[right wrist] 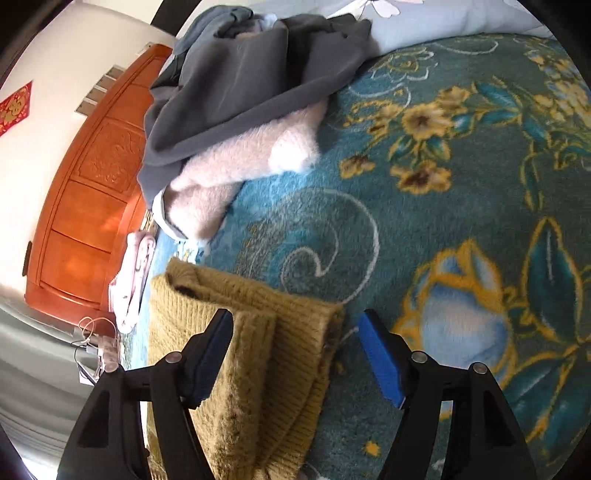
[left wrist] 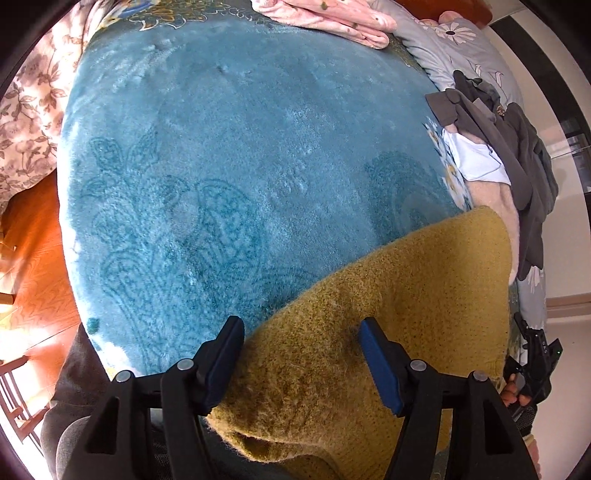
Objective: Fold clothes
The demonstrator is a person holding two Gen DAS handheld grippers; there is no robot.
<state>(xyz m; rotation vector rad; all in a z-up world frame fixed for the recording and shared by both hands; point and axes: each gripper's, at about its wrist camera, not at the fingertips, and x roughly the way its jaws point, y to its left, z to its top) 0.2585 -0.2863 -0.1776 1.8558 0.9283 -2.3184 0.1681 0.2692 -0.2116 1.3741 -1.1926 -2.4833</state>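
1. Left claw (left wrist: 301, 360): jaws spread, straddling the mustard sweater (left wrist: 388, 314) without pinching it.
2. Right claw (right wrist: 295, 354): jaws spread over the sweater's folded ribbed edge (right wrist: 258, 325).
3. Sweater: lies on the teal blanket (left wrist: 240, 147) covering the bed.
4. Farther off: grey garment (right wrist: 240, 85) draped over a pink fleece (right wrist: 229, 166).
5. Farthest: pink cloth (left wrist: 332, 18) at the blanket's far edge.

No text reads clearly; the red wall hanging (right wrist: 14, 108) at nine o'clock bears gold characters too blurred to make out.
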